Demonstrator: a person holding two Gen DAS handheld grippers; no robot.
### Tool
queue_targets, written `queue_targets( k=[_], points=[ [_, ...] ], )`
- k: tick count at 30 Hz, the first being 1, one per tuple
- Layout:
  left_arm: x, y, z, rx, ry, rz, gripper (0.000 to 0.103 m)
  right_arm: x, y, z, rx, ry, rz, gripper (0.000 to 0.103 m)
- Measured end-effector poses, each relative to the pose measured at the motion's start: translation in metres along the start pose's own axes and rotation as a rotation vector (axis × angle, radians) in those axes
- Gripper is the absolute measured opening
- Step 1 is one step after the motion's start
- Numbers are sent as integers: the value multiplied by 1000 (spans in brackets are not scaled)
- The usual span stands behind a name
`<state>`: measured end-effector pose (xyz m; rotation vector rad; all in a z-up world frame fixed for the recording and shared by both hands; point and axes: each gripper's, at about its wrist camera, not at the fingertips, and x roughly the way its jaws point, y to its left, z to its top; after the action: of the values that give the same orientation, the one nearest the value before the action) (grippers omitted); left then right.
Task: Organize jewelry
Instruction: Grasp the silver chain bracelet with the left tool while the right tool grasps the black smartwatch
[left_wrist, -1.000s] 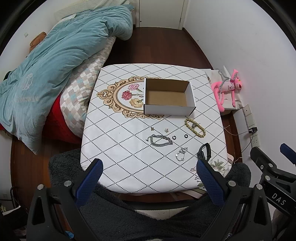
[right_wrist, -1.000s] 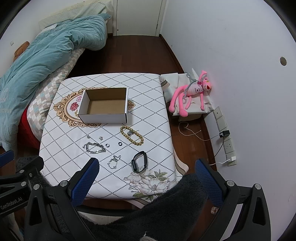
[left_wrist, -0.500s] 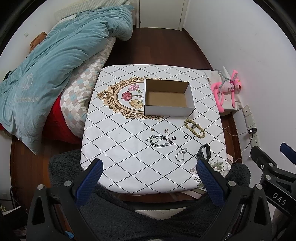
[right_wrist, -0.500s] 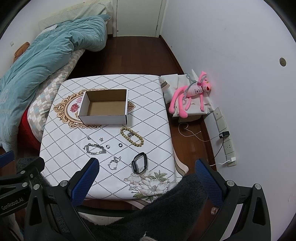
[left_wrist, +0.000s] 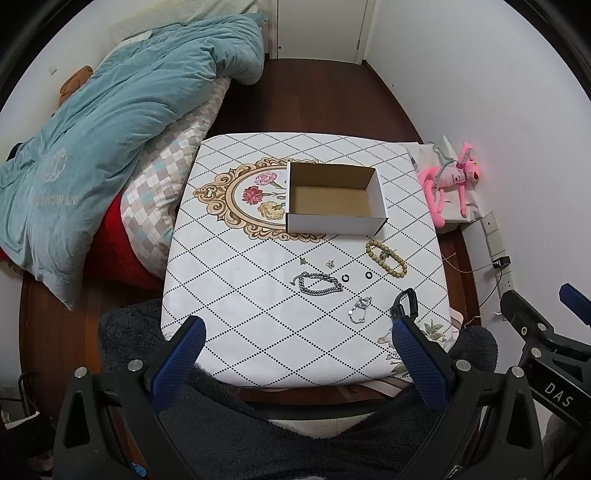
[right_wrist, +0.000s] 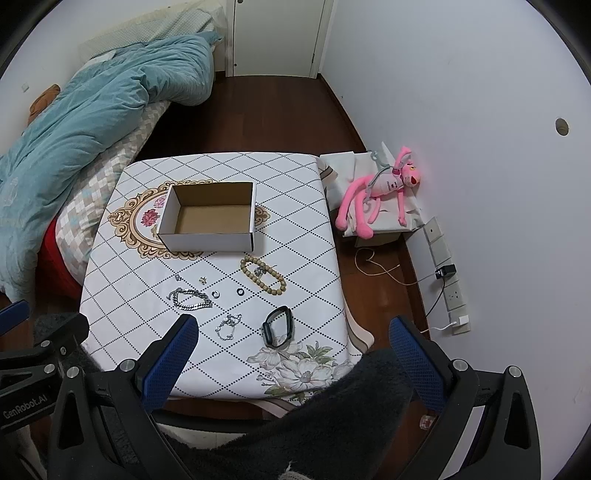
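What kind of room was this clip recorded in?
Most likely a bedroom at home: a bed with a teal quilt stands beside the small cloth-covered table, and a pink plush toy lies by the wall.

A home bedroom: rumpled teal duvet (left_wrist: 110, 122) on bed, pink plush toy (right_wrist: 380, 192).

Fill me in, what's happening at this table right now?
A person holds a tool in each hand above the near edge of the table; the left tool and right tool are both open and empty. The cardboard box holds nothing yet. The beaded bracelet, silver chain, two small rings and black band all lie loose on the cloth.
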<state>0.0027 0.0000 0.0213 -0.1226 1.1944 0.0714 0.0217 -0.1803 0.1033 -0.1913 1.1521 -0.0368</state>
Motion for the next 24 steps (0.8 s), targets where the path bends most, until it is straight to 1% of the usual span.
queue_targets(
  k=[7,9,12,14,17,18,19,21,23,24],
  points=[
    [-4,0,1,2,-10,-7,103,-2,0,1,1,-6,1,103],
    [-3,-1,3,2,-26,-9,103,-2,-1,2,14,-12,5,103],
    [8,1,11,-3,-58,12,103,5,-5,6,39,-27,-2,103],
    [25,4,19,-5,-80,57,103,21,-10,11,61,-14,-24,103],
    [54,10,27,-13,-69,82,103,63,-20,17,98,41,-46,103],
    [67,12,29,-18,-51,93,103,78,-22,17,103,67,-58,103],
    [81,15,32,-23,-33,87,103,99,-25,17,114,103,-62,103],
    [105,18,32,-29,-2,103,103,134,-27,12,133,168,-41,103],
    [128,21,33,-30,32,103,103,168,-26,2,139,240,-33,103],
    [141,23,32,-32,49,119,103,186,-25,-4,141,278,-21,103]
  ],
)
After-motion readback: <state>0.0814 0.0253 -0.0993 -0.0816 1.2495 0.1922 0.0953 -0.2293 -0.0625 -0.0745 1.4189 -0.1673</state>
